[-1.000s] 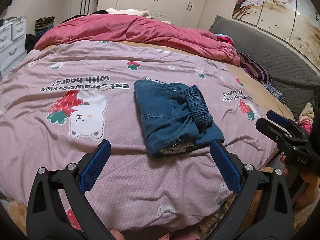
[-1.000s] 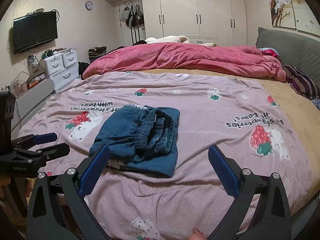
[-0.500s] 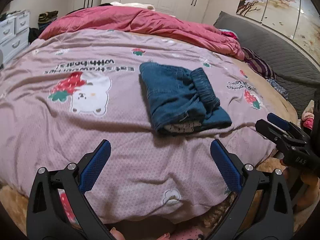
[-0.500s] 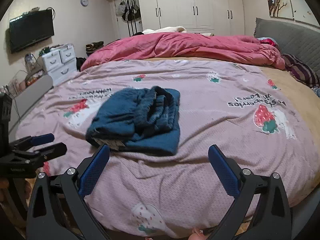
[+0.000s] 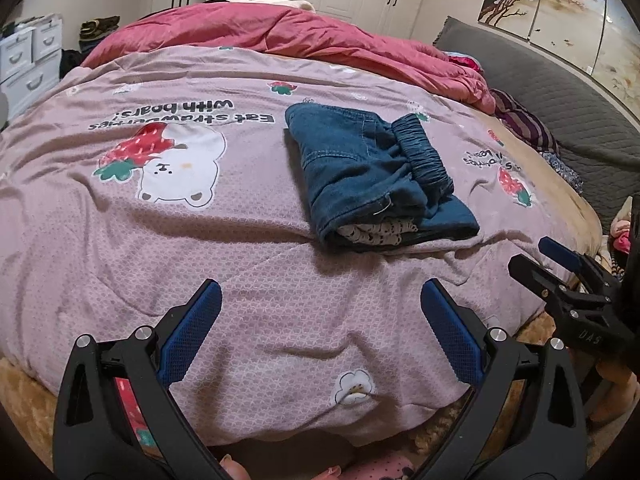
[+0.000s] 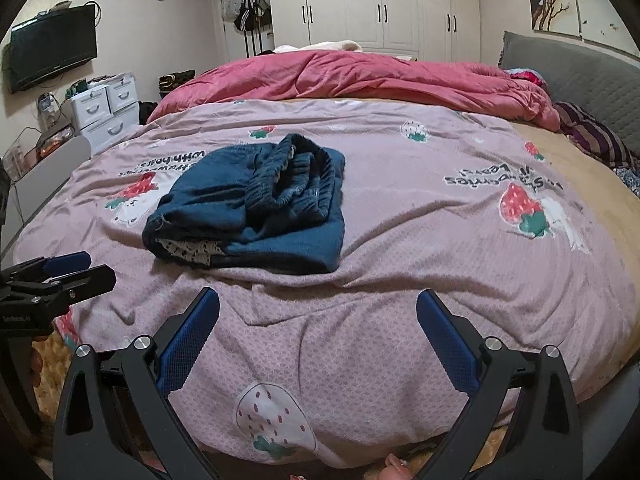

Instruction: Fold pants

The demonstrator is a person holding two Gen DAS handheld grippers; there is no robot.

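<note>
Near edge, left view: left gripper (image 5: 320, 312) spread wide, blue pads (image 5: 192, 328) apart, nothing between them, hanging over the bedspread's front edge.
Near edge, right view: right gripper (image 6: 318, 322) spread wide too, empty, over the same edge; seen from the left view it sits at far right (image 5: 540, 256), its fingers not touching.
Bedspread (image 5: 248, 264): pink, strawberry and bear print, wrinkled near the front.
Pants (image 5: 372, 176): blue denim, folded into a compact stack, lying mid-bed on the bedspread, well apart from both grippers; elastic waistband on top, patterned lining showing at the near end; right view (image 6: 256, 204).
Behind pants: red quilt (image 6: 360, 76) bunched across the far side of the bed.
Far right: grey headboard (image 5: 560, 92).
Far wall: white wardrobe (image 6: 380, 8).
Far left: TV (image 6: 54, 46) on the wall, white drawers (image 6: 106, 106) below it.
</note>
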